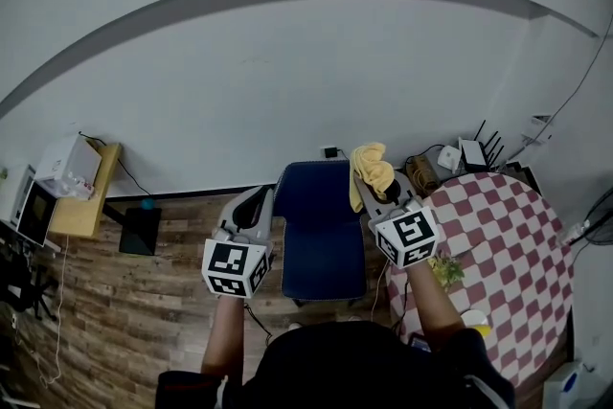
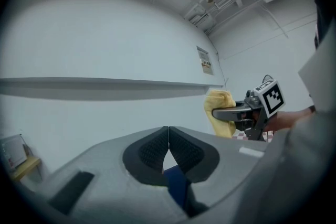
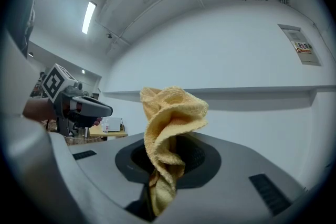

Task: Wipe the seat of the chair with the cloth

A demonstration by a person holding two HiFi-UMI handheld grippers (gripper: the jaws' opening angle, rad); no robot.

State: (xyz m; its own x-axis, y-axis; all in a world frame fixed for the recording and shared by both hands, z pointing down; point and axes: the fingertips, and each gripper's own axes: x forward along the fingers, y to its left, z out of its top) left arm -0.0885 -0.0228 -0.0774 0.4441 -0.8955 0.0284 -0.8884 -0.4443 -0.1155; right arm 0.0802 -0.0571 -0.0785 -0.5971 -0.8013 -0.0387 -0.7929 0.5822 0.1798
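A blue padded chair [image 1: 319,225] stands against the white wall, below and between my two grippers in the head view. My right gripper [image 1: 378,182] is shut on a crumpled yellow cloth [image 1: 370,170], held above the chair's right edge. In the right gripper view the cloth [image 3: 170,134] bunches up between the jaws and hangs down in front. My left gripper [image 1: 257,204] hovers over the chair's left edge, shut with nothing in it; its black pads [image 2: 181,152] meet at the tip in the left gripper view, where the cloth [image 2: 219,110] shows at the right.
A round table with a red-and-white checked cover [image 1: 498,254] stands right of the chair, with routers and cables [image 1: 474,153] at its far edge. A low wooden shelf with a white box [image 1: 77,177] sits at the left wall. The floor [image 1: 134,311] is wood plank.
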